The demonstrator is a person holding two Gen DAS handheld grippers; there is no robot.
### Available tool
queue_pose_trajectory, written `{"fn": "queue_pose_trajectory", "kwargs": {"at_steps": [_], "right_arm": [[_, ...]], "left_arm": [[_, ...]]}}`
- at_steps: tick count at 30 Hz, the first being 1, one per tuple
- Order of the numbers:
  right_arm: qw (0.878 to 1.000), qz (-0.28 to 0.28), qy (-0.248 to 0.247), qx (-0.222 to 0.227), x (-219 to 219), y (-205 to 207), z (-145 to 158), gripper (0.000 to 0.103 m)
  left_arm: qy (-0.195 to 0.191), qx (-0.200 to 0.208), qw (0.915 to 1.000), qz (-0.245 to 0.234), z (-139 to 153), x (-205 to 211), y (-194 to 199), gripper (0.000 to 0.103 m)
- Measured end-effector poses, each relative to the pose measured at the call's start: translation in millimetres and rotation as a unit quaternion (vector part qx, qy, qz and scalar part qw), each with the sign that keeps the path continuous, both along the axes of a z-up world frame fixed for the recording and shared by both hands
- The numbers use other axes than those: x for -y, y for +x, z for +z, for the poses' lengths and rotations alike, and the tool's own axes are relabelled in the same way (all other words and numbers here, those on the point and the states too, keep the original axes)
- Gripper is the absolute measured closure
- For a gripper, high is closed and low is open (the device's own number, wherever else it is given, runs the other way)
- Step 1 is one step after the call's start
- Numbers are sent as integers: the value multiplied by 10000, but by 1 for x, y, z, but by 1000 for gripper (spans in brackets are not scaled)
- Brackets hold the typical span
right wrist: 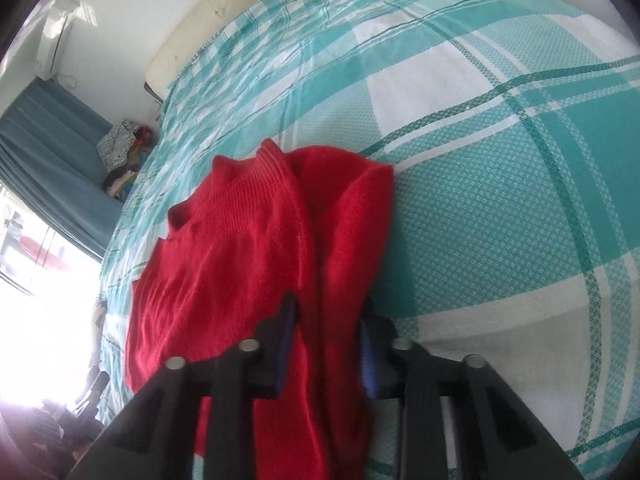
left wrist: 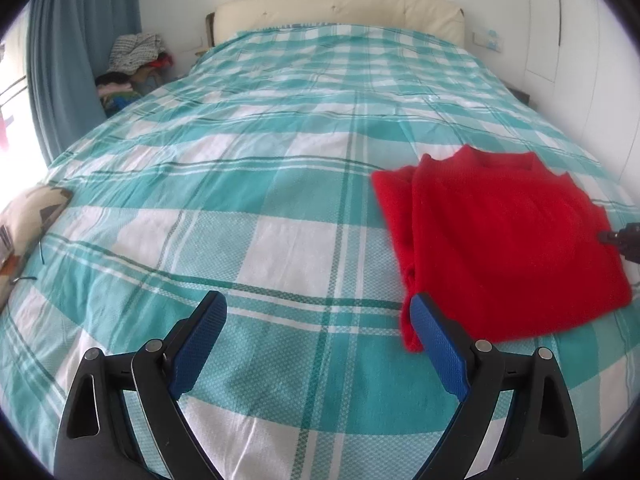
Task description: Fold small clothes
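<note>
Presently the red sweater (left wrist: 500, 240) lies on the bed (left wrist: 280, 160), on the teal-and-white checked cover, already doubled lengthwise with its collar toward the headboard (left wrist: 340, 4) and a narrower layer showing along one side; the step in hand looks like a further fold, taken from the sweater's near edge; the right gripper (right wrist: 326, 344) has its fingers (right wrist: 286, 340) drawn in on a ridge of the red knit, which runs up between the blue pads, so it appears to be pinching the fabric at that edge, though blur makes the exact bite hard to judge; the left gripper (left wrist: 320, 344) hangs over bare bedcover just beside the sweater's near corner, fingers spread wide and holding nothing; a heap of other clothes (left wrist: 136, 56) sits well apart beside the curtain (left wrist: 80, 40); by my judgement the next move calls for the left gripper to take the matching corner, so both carry the edge over evenly toward the collar; lifting on one side alone would likely skew the fold
</note>
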State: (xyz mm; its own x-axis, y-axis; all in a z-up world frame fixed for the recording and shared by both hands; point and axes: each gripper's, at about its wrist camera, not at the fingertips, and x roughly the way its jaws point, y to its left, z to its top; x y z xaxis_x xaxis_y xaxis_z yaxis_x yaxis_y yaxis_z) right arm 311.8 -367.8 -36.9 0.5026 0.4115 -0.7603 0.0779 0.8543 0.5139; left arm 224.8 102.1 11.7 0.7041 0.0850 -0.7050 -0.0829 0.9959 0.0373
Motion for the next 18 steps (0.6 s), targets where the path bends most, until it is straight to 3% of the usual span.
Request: {"fn": "queue_pose_trajectory", "kwargs": {"at_steps": [4, 8, 13, 18], "right_arm": [[9975, 88, -691, 147, -21, -1, 26, 93], [9949, 359, -924, 197, -58, 5, 60, 93], [9936, 773, -768, 308, -128, 17, 98, 93], [9893, 1234, -657, 413, -210, 27, 107, 94]], "left_arm": [[-308, -135, 9992, 226, -1, -17, 2, 9], [-862, -320, 9950, 379, -5, -34, 4, 9], [-1123, -379, 9915, 536, -5, -46, 2, 9], [-1135, -361, 9908, 642, -1, -58, 3, 9]]}}
